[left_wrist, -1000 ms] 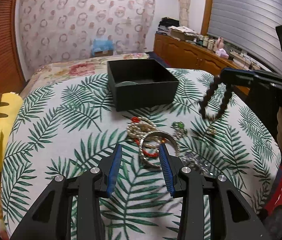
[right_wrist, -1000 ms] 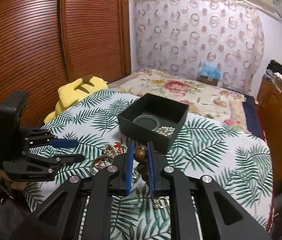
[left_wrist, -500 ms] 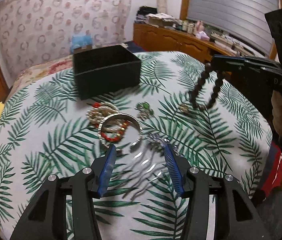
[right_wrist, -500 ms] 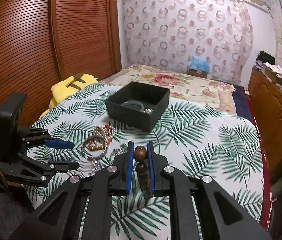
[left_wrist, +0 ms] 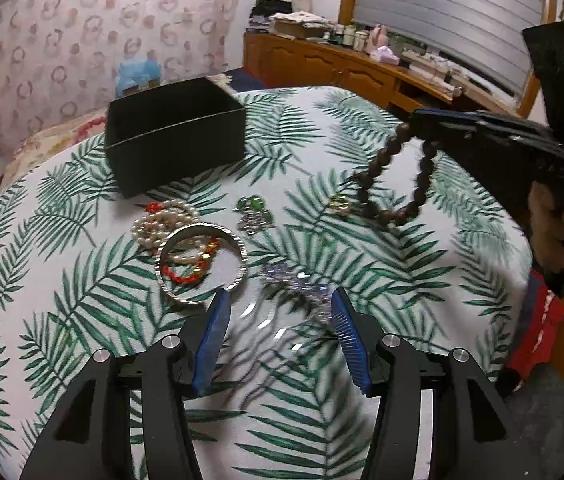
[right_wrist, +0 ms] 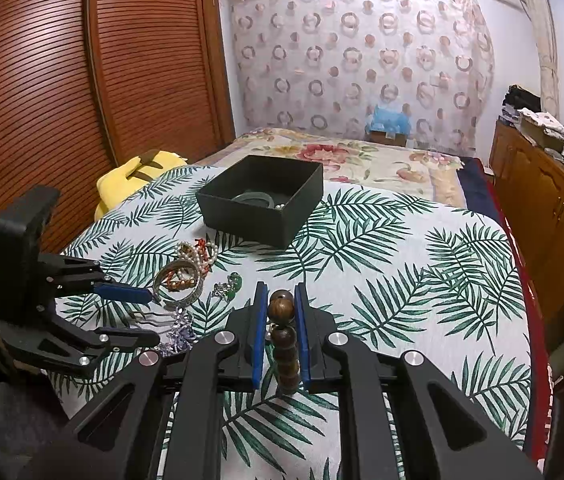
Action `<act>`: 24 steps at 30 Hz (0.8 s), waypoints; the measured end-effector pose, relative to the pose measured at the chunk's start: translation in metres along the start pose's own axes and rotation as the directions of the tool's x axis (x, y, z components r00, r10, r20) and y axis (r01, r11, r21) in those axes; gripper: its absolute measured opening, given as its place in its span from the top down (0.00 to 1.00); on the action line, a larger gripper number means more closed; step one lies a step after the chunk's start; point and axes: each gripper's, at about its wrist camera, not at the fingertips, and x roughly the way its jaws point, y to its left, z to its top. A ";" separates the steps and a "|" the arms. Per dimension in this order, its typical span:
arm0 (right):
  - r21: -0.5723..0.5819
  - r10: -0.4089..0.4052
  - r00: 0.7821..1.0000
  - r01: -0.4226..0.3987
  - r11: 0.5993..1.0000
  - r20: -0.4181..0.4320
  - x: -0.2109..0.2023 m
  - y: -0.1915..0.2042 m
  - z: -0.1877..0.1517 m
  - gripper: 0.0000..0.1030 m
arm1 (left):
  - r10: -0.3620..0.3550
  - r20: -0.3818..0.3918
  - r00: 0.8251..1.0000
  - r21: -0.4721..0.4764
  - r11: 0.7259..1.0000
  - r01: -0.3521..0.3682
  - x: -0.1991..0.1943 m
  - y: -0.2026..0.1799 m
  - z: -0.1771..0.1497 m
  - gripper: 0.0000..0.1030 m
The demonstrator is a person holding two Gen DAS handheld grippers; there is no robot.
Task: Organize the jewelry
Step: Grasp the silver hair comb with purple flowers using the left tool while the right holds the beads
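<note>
One black box [right_wrist: 260,200] sits on the far part of the palm-leaf table [right_wrist: 402,280], open-topped, with a green bangle [right_wrist: 253,199] and a few pearls [right_wrist: 280,207] inside. Nearer lie a silver bangle [left_wrist: 201,262], a pearl strand [left_wrist: 162,220], a green brooch [left_wrist: 254,210] and a purple crystal piece [left_wrist: 302,284]. The right gripper [right_wrist: 281,334] pinches a wooden bead bracelet [left_wrist: 392,184], which hangs above the table. The left gripper [left_wrist: 276,330] is spread wide and empty over the purple piece.
</note>
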 end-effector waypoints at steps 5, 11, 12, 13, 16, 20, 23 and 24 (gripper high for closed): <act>0.003 -0.002 1.000 0.002 1.000 -0.001 0.000 0.000 0.000 0.85 | 0.010 -0.018 1.000 0.038 0.999 -0.009 0.008 -0.009 0.000 0.40; -0.006 0.004 1.000 -0.004 1.000 -0.002 0.000 0.002 -0.001 0.85 | 0.030 -0.064 0.998 0.058 0.998 -0.027 0.024 -0.006 -0.001 0.31; -0.008 0.005 1.000 -0.005 1.000 -0.003 0.001 0.002 -0.001 0.85 | 0.035 -0.075 0.997 0.065 0.997 -0.030 0.027 -0.006 -0.001 0.30; -0.008 0.005 1.000 -0.005 1.000 -0.004 0.001 0.003 -0.001 0.85 | 0.041 -0.076 0.996 0.079 0.996 -0.035 0.028 -0.006 -0.002 0.30; -0.011 0.007 1.000 -0.007 1.000 -0.008 0.002 0.004 -0.002 0.85 | 0.059 -0.073 0.996 0.113 0.992 -0.050 0.030 -0.011 -0.004 0.29; -0.012 0.004 1.000 -0.004 1.000 -0.013 0.004 0.005 0.000 0.85 | 0.073 -0.055 0.996 0.123 0.990 -0.066 0.030 -0.013 -0.006 0.33; -0.010 0.008 1.000 -0.008 1.000 -0.015 0.004 0.004 -0.001 0.85 | 0.061 -0.046 0.997 0.111 0.992 -0.055 0.027 -0.010 -0.006 0.42; -0.006 0.016 1.000 -0.016 1.000 -0.016 0.005 0.004 -0.001 0.85 | 0.053 -0.042 0.998 0.098 0.994 -0.049 0.026 -0.008 -0.006 0.43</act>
